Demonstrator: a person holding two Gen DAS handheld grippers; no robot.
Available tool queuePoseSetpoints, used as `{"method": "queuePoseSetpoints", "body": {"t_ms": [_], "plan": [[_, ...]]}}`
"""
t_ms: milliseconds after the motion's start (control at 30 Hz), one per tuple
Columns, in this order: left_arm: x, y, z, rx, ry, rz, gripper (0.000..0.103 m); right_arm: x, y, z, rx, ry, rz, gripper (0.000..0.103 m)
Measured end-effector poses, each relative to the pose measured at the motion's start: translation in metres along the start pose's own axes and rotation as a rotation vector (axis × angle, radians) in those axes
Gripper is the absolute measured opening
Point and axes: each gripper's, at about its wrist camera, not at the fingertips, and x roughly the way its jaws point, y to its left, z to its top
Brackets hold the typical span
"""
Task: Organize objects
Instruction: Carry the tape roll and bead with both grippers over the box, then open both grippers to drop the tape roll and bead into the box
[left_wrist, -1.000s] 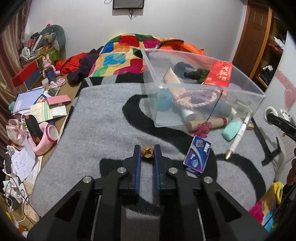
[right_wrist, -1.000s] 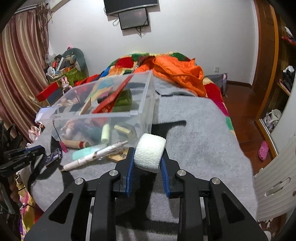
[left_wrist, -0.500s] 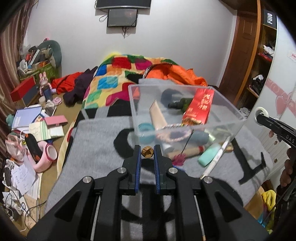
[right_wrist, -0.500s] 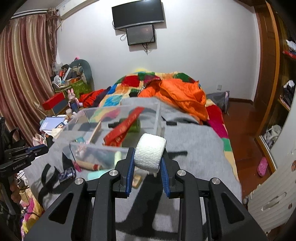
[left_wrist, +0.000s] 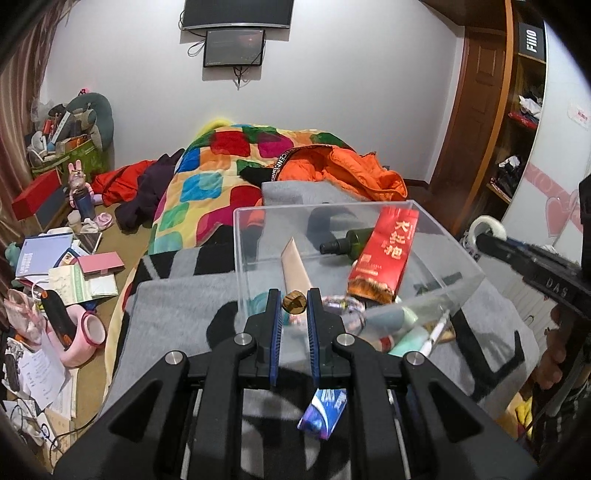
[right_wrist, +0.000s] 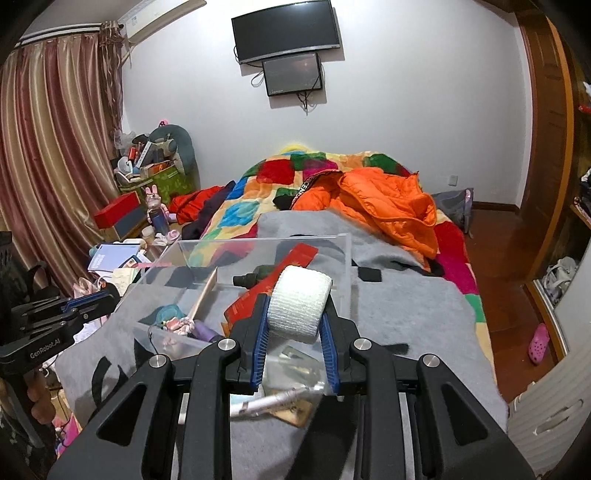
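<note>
We hold two small things above a clear plastic bin (left_wrist: 258, 236) that sits on a grey blanket (left_wrist: 177, 306) spread over a bed. Our left gripper (left_wrist: 294, 302) is clenched on a small brown bead (left_wrist: 294, 301), pinched at the very fingertips near the bin's front wall. We judge the bead hard, light and rounded, so it could squirt out if the grip slackens; the hold across its middle looks right.

Our right gripper (right_wrist: 295, 314) is clamped on a white bandage roll (right_wrist: 298, 303), gripped across its flat ends, poised over the bin's near right corner. The roll looks soft, light and squashable, with a rough surface unlikely to slip.

Inside the bin lie a red packet (left_wrist: 384, 254) with gold characters, a dark green bottle (left_wrist: 345, 242), a beige tube (left_wrist: 295, 267), and a pink beaded bracelet (right_wrist: 177, 325). Just outside the bin, on the blanket, rest a white pen (left_wrist: 434, 334), a mint-green tube (left_wrist: 410, 338) and a blue packet (left_wrist: 323, 413).

Beyond the blanket are a patchwork quilt (left_wrist: 229, 166), an orange jacket (right_wrist: 384, 206), and a cluttered floor on the left.
</note>
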Motion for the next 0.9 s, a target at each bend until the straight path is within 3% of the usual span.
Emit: {"method": "queuePoseSetpoints", "body": {"t_ms": [367, 700, 833, 900], "plan": [[0.036, -0.001, 0.009, -0.002, 0.05, 0.001, 0.012, 0.044, 0.01, -0.003, -0.016, 0.076, -0.003, 0.023], [0.047, -0.005, 0.013, -0.014, 0.06, -0.01, 0.012, 0.055, 0.022, -0.009, -0.055, 0.118, -0.008, 0.024], [0.046, -0.007, 0.013, -0.005, 0.061, -0.008, 0.013, 0.056, 0.019, -0.011, -0.032, 0.137, 0.008, 0.035], [0.042, -0.008, 0.012, 0.001, 0.056, -0.008, 0.021, 0.051, 0.019, -0.012, -0.028, 0.127, 0.005, 0.038]]}}
